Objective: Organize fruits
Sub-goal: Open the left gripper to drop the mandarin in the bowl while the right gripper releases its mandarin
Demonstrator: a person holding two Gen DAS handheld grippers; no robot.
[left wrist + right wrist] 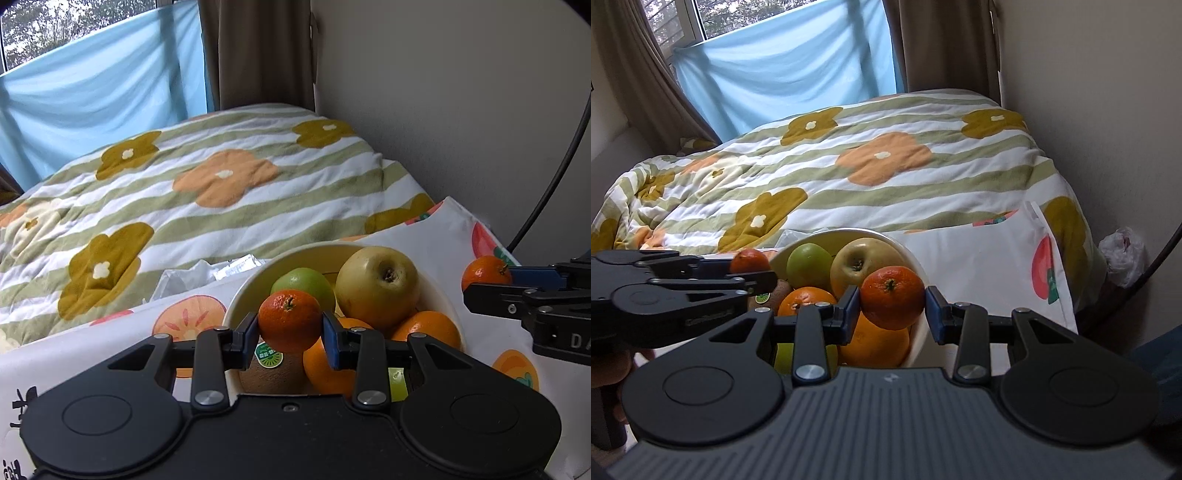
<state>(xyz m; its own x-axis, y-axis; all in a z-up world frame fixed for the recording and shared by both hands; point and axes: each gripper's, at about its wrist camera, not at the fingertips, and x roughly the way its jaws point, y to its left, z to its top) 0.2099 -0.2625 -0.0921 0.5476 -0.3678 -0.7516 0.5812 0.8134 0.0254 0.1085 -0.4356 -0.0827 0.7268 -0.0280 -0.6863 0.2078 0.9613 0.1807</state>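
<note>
The left gripper [290, 332] is clamped on a tangerine [290, 320] held above the near rim of the cream bowl [236, 295]. The right gripper [892, 309] pinches a second tangerine [892, 297] over the bowl's right edge, its blue pads [852, 308] touching the peel. Below them the bowl holds oranges [327, 363], a stickered kiwi [271, 369], a green apple [304, 284] and a yellow apple [377, 286]. The bowl sits on a fruit-print cloth [436, 236]; behind it lies a flowered striped quilt [221, 177].

Soft daylight from the window [683, 22] lit my views dimly, fisheye bending the edges, dark corners, no glare.
</note>
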